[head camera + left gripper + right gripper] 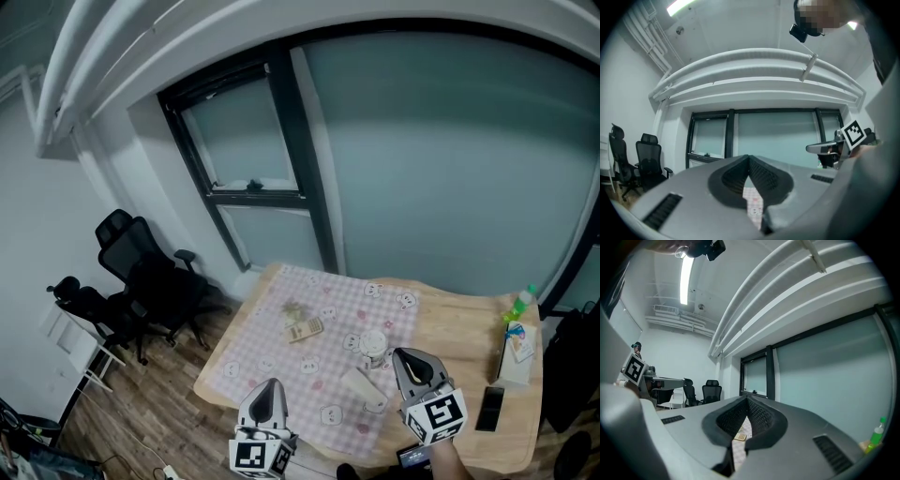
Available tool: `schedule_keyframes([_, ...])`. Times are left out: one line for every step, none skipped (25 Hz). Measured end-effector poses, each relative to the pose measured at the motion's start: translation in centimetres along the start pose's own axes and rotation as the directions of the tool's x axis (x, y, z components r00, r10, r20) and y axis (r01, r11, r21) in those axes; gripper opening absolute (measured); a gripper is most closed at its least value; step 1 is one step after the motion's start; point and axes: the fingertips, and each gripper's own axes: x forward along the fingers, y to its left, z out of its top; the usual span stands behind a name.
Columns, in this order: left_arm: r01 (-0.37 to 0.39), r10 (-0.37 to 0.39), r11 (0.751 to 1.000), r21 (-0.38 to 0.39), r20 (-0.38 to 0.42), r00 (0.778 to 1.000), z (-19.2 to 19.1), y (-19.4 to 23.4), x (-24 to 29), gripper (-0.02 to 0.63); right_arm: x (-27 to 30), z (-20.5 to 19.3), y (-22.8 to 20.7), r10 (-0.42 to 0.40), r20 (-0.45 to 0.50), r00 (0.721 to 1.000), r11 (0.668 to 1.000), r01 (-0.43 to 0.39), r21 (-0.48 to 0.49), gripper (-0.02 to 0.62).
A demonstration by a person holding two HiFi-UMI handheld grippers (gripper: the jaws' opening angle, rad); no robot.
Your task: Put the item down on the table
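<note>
Both grippers are shut tight and hold nothing. The left gripper (269, 387) and right gripper (409, 361) are at the table's (459, 323) 6 o'clock side. The white item (364, 389) lies on the checked cloth (272, 352), at the right gripper's 8 o'clock.

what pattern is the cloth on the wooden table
The fabric tablecloth is a pale pink-and-white check dotted with small white figures; clearest in the head view.
</note>
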Motion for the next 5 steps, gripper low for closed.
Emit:
schedule_keyframes([-0.004,0.004,1.000,-0.005,0.006,1.000,0.08,0.10,-0.15,0.000,-0.06,0.00,0.06,0.001,-0.003,1.000,1.000,-0.001,0.000,0.017])
schedule_keyframes([-0.010,0.010,1.000,-0.011,0.012,1.000,0.18,0.21,-0.30,0.000,-0.11,0.02,0.12,0.001,-0.006,1.000,1.000,-0.001,0.000,0.017])
schedule_keyframes([-0.014,0.014,1.000,-0.018,0.016,1.000,0.28,0.24,-0.44,0.000,-0.18,0.06,0.16,0.002,-0.008,1.000,1.000,-0.002,0.001,0.017])
schedule_keyframes([-0.014,0.015,1.000,-0.025,0.019,1.000,0.40,0.21,-0.57,0.000,-0.26,0.10,0.21,0.003,-0.009,1.000,1.000,-0.002,0.002,0.017])
schedule_keyframes([-0.013,0.014,0.999,-0.033,0.021,1.000,0.51,0.14,-0.70,0.000,-0.34,0.13,0.25,0.003,-0.011,1.000,1.000,-0.003,0.004,0.017])
